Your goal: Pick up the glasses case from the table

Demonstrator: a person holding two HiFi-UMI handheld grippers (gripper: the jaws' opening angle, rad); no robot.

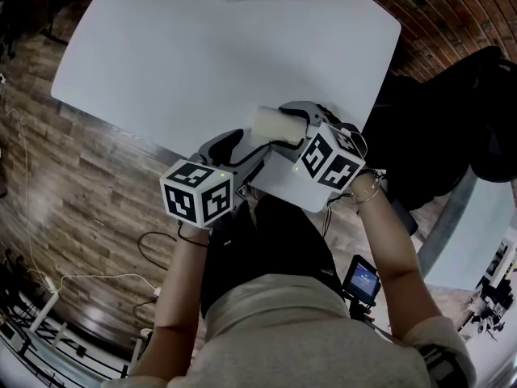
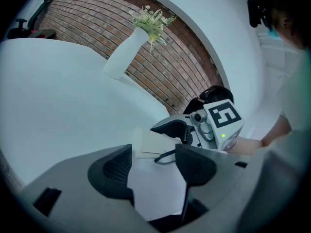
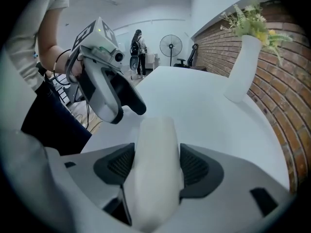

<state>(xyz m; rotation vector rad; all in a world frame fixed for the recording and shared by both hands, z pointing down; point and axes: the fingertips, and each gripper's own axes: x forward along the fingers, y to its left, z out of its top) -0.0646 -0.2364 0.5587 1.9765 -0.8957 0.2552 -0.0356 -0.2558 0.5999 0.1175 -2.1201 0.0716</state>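
The glasses case is a pale, cream oblong near the corner of the white table closest to me. My right gripper is shut on it. In the right gripper view the case fills the gap and both dark pads press its long sides. I cannot tell whether it still rests on the tabletop. My left gripper hovers just left of the case, open, with only tabletop between its pads. From the left gripper view the case lies a short way ahead in the right gripper.
A white vase with green sprigs stands at the far side of the table by a brick wall. The table edge is right at my body. Wooden floor with cables lies to the left, and a dark chair stands to the right.
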